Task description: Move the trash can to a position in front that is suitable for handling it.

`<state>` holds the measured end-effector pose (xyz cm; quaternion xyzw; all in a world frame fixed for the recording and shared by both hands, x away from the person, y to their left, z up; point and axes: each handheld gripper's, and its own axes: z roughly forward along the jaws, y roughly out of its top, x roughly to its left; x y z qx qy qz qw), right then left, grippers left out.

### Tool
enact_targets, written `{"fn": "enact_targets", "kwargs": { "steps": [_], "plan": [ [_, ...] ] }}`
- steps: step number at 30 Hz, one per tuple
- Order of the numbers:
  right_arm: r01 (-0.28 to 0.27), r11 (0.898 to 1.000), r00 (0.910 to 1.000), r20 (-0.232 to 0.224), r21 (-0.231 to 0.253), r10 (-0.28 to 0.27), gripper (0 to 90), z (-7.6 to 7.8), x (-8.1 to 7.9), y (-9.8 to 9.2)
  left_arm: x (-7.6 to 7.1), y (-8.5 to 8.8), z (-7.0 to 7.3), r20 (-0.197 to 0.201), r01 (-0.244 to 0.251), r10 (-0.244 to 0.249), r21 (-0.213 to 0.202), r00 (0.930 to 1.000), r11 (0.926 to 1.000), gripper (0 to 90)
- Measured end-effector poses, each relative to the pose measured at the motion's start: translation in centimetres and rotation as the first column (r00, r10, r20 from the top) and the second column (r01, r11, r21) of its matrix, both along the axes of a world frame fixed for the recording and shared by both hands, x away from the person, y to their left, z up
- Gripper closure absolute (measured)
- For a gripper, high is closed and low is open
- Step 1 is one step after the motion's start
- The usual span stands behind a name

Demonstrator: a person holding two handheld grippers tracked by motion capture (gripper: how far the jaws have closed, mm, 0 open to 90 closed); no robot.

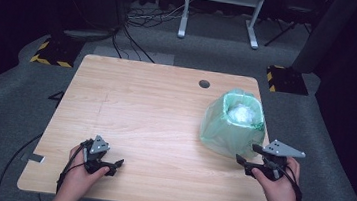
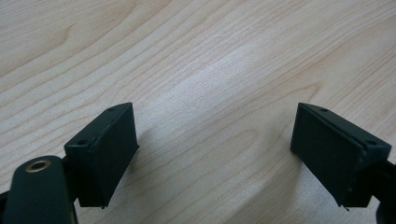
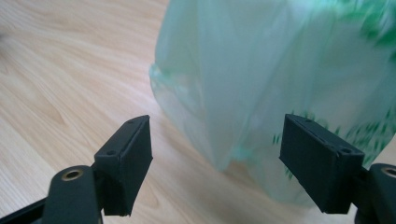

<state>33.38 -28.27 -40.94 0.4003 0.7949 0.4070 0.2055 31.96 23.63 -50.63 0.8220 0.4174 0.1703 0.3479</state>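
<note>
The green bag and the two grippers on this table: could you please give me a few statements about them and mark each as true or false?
1. The green bag lines a small bin near the table's right side. True.
2. The right gripper is shut on the bag's plastic. False: its jaws stand wide apart, with the bag just ahead of them.
3. The left gripper is open over bare wood. True.
4. The bin is empty. False: something white and crumpled lies inside it.
5. The left gripper sits beside the bag. False: it is near the table's front left, well apart from the bag.
</note>
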Motion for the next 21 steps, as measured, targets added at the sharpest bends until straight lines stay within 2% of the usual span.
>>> {"fn": "enact_targets", "kwargs": {
  "steps": [1,7,14,21],
  "plan": [
    [-0.007,1.000,0.9998,0.017,0.006,0.007,26.1,0.9,0.2,0.3,0.0,0.0,0.0,0.000,0.000,0.000,0.000,1.0000,1.0000,14.6],
    [-0.015,1.000,0.9989,0.045,0.005,0.015,28.2,2.6,0.8,1.0,0.0,0.0,0.0,0.000,0.001,-0.001,0.000,1.0000,1.0000,14.6],
    [-0.020,1.000,0.9971,0.073,-0.002,0.020,28.8,4.0,1.8,2.1,0.0,0.0,0.0,0.000,0.000,0.000,-0.001,1.0000,1.0000,14.6],
    [-0.033,0.999,0.9955,0.089,-0.014,0.034,29.8,5.3,3.5,3.5,0.0,0.0,0.0,0.000,0.000,0.000,-0.001,1.0000,1.0000,14.6]
  ]
}}
